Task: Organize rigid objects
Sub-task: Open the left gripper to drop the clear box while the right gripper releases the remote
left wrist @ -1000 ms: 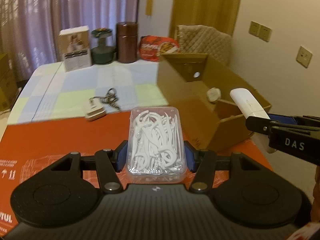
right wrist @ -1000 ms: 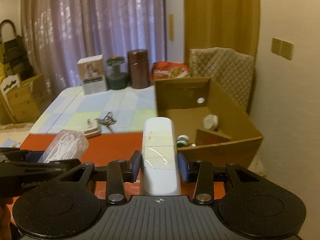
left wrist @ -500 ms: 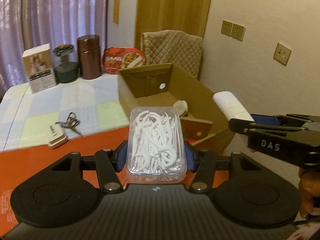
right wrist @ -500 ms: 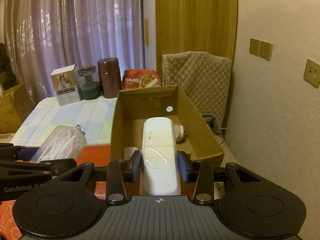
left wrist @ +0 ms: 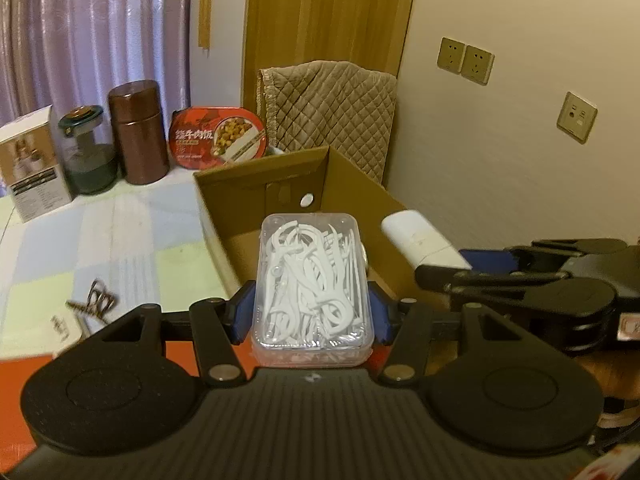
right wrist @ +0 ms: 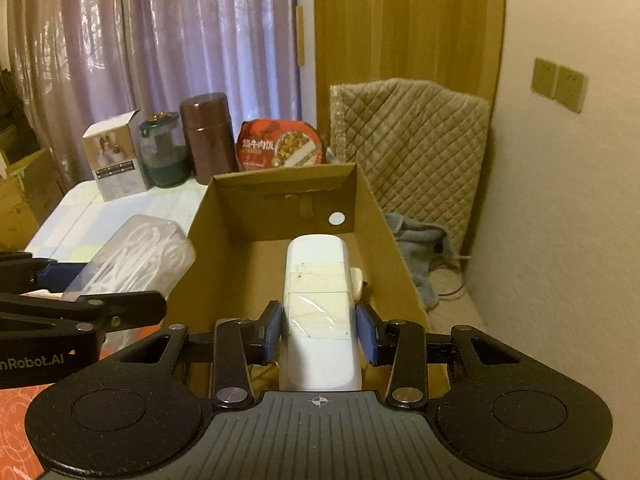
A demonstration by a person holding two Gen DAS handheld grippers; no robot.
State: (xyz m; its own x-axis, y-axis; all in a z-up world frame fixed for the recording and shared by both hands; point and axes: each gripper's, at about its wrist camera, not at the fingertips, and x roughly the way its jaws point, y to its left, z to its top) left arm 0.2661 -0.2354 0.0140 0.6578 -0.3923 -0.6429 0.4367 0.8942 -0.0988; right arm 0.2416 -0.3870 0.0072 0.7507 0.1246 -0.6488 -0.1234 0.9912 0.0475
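Note:
My left gripper (left wrist: 311, 312) is shut on a clear plastic box of white floss picks (left wrist: 312, 280), held above the near left edge of an open cardboard box (left wrist: 260, 184). My right gripper (right wrist: 319, 328) is shut on a white oblong case (right wrist: 318, 280), held over the inside of the cardboard box (right wrist: 280, 188). The case also shows in the left wrist view (left wrist: 416, 240), and the floss box in the right wrist view (right wrist: 136, 252). A small white object (right wrist: 357, 276) lies on the box floor, partly hidden by the case.
A keyring with a white fob (left wrist: 86, 306) lies on the checked cloth at the left. At the back stand a white carton (left wrist: 30, 164), a glass jar (left wrist: 86, 152), a brown canister (left wrist: 138, 132) and a red food bowl (left wrist: 218, 138). A quilted chair (right wrist: 412, 140) stands behind the cardboard box.
Both grippers have moved right and forward with their loads, from over the red mat to over the cardboard box. The keys have slid to the left of the left wrist view.

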